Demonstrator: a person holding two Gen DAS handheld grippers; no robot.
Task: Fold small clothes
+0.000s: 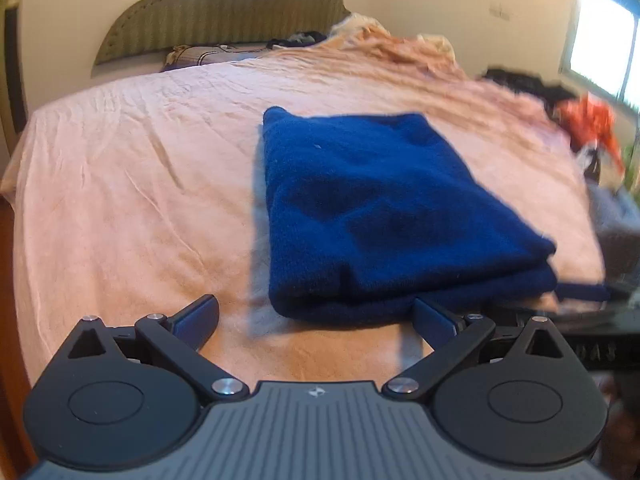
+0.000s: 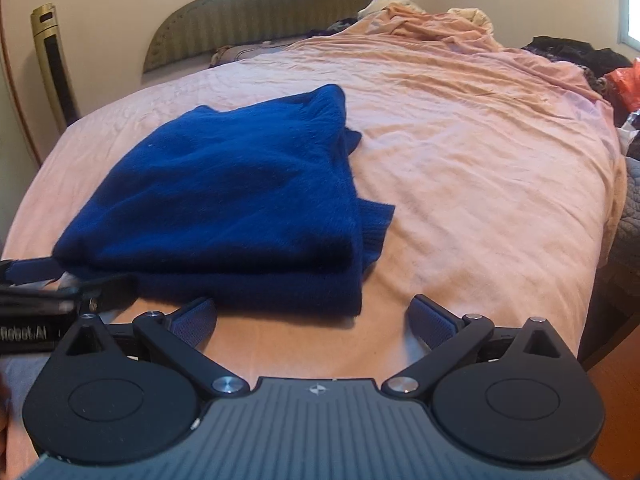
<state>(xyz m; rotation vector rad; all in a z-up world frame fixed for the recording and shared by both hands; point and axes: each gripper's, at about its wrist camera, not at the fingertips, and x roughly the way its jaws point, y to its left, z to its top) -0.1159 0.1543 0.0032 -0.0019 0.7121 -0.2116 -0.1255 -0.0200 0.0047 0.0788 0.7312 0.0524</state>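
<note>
- Sweater, deep blue and knitted, lies folded into a thick stacked rectangle on the pink bed; its long axis runs away from both cameras toward the headboard, and its near folded edge sits just ahead of both tools.
- Left gripper has its jaws spread wide with nothing between them; the sweater's near edge lies ahead and to the right of its centre line, the right finger touching or almost touching that edge; the left finger stands over bare sheet.
- Right gripper likewise has its jaws wide apart and empty; from it the sweater lies ahead and to the left, its near right corner just beyond the left finger; a ribbed cuff or hem pokes out from the stack's right side.
- Both tools are about equally near the near edge, one at each end of it; judged from the neat stack, the folding looks nearly done, and the stray cuff on the right is nearer the right gripper.
- No container is in view; loose dark and orange clothes lie in a heap at the far right edge of the bed, well apart from the sweater; crumpled bedding is bunched near the headboard.
</note>
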